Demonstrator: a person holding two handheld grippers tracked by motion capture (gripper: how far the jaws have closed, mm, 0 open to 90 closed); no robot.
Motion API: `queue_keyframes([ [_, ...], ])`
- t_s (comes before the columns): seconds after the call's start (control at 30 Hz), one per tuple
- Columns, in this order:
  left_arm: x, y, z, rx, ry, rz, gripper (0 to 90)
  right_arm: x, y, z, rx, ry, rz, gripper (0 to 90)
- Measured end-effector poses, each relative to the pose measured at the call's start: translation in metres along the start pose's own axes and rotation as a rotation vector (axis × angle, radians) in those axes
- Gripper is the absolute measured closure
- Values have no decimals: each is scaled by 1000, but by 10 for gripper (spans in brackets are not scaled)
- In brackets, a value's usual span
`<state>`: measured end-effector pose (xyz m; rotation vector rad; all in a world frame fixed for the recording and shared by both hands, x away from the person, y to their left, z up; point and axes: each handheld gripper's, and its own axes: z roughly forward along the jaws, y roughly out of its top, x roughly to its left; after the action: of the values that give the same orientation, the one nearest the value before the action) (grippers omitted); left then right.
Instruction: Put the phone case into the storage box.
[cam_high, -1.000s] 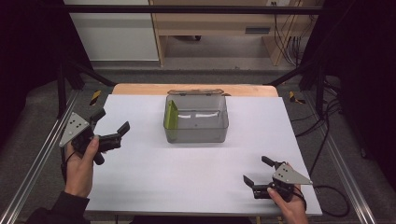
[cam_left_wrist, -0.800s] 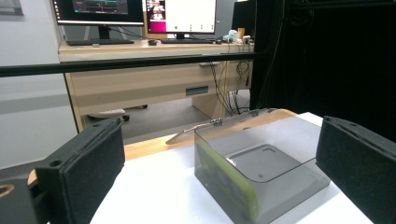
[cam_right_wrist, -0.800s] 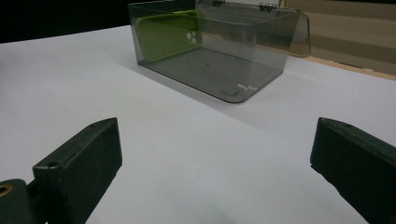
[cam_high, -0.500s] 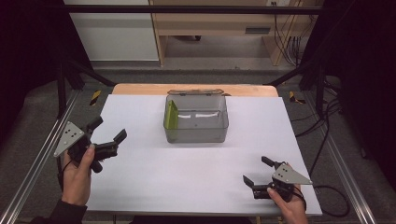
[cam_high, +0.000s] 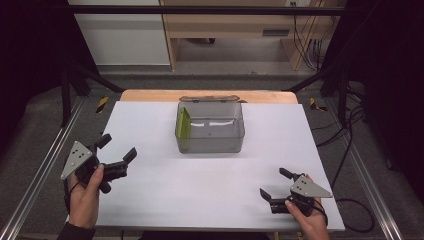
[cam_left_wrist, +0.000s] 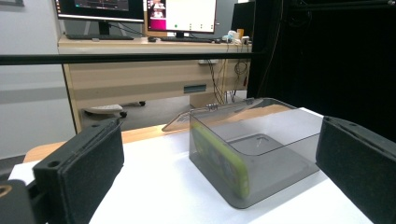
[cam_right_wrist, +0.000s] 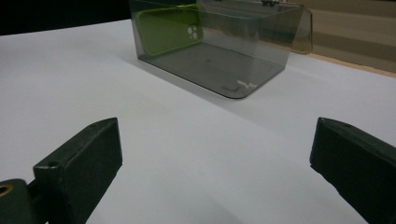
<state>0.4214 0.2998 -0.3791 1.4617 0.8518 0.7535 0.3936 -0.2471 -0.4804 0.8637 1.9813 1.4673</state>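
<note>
**Both grippers wide, box untouched**

Left gripper (cam_high: 116, 154) at 8 o'clock and right gripper (cam_high: 276, 185) at 5 were spread wide, empty. Box (cam_high: 210, 127) sat at table (cam_high: 200, 195) centre, lid (cam_high: 210, 99) open toward 12. Case (cam_high: 184, 125) leaned on its 9 o'clock wall. Case looked light, flexible, slippery; best pinched at its top edge.

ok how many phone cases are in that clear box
1: a lime-green phone case stands on edge against the left wall inside the smoky clear plastic box. The rest of the box floor looks bare through its see-through walls.
</note>
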Motion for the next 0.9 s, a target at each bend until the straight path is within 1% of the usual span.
queue_keyframes([
  [0.13,2,-5,-3,-6,14,-4,7,0,0,0,1,0,0,26],
  [0.27,2,-12,-7,-11,11,-5,10,0,0,0,5,-2,-1,27],
  [0.3,2,-14,-7,-15,11,-12,10,0,0,0,5,-2,0,27],
  [0.37,2,-18,-9,-15,20,-9,11,0,0,0,5,-4,-1,27],
  [0.43,2,-21,-10,-10,15,-13,10,0,-1,0,6,-3,-1,28],
  [0.47,3,-23,-11,-12,22,-10,11,0,-1,0,7,-3,-1,28],
  [0.5,3,-24,-11,-11,15,-14,11,0,-1,0,9,-4,-1,29],
  [0.57,4,-27,-12,-7,14,-8,12,-1,-1,0,8,-5,-1,28],
  [0.7,6,-33,-15,-6,21,-19,12,0,-1,0,8,-6,0,28],
  [0.77,7,-35,-16,-4,29,-15,12,0,-1,0,9,-5,0,29],
  [0.83,8,-36,-18,-1,23,-14,13,0,-1,0,9,-6,0,29],
  [0.87,8,-37,-19,-7,25,-21,13,0,-1,0,7,-6,-1,29],
  [0.9,9,-37,-20,-6,32,-16,13,-1,-1,0,7,-7,1,29],
])
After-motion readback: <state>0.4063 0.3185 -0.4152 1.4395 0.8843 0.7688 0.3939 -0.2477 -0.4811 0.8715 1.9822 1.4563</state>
